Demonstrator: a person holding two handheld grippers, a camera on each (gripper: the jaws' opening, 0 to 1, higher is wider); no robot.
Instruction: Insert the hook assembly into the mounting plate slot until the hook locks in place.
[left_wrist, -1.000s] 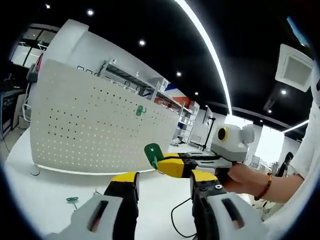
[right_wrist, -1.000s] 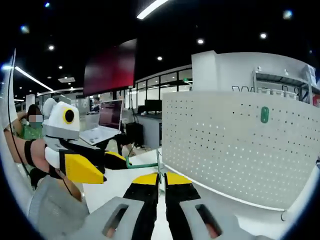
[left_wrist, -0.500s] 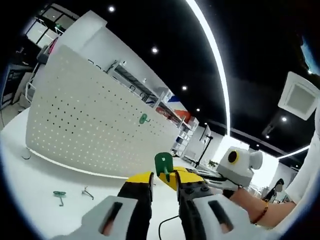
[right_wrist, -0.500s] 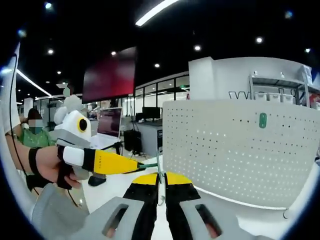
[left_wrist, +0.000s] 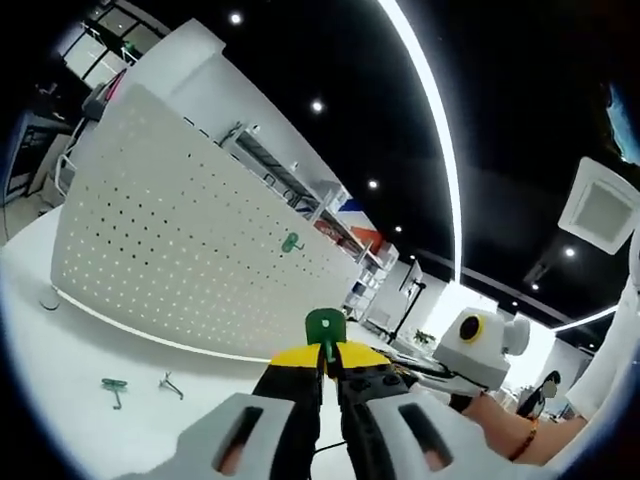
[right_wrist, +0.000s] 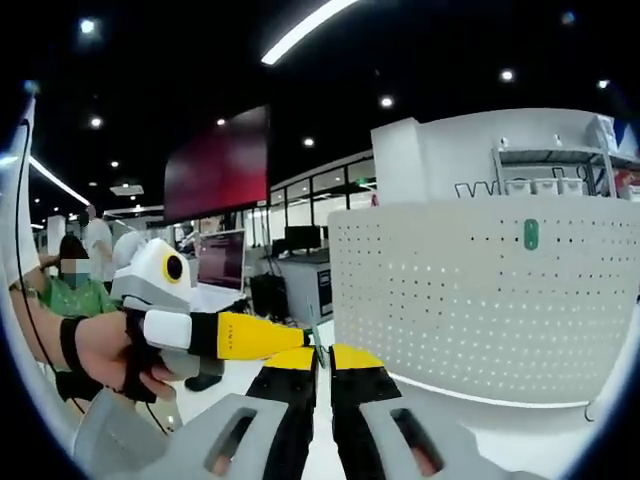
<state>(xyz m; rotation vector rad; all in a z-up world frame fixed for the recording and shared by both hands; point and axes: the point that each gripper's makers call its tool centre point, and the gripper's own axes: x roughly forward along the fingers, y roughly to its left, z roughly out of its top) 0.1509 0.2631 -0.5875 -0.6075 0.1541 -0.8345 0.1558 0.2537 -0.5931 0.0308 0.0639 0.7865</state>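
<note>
Left gripper (left_wrist: 325, 372) had its jaws closed on the stem of the green hook (left_wrist: 325, 326), whose flat head stood up above the tips; right gripper (right_wrist: 320, 362) also had jaws nearly together at the same stem, though whether it truly gripped was not clear. The white pegboard (left_wrist: 180, 250) stood upright ahead and to the left of the left gripper, well apart, one green hook already mounted (left_wrist: 291, 242). Two spare hooks (left_wrist: 113, 387) lay on the white table (left_wrist: 60, 400); open office behind.
</note>
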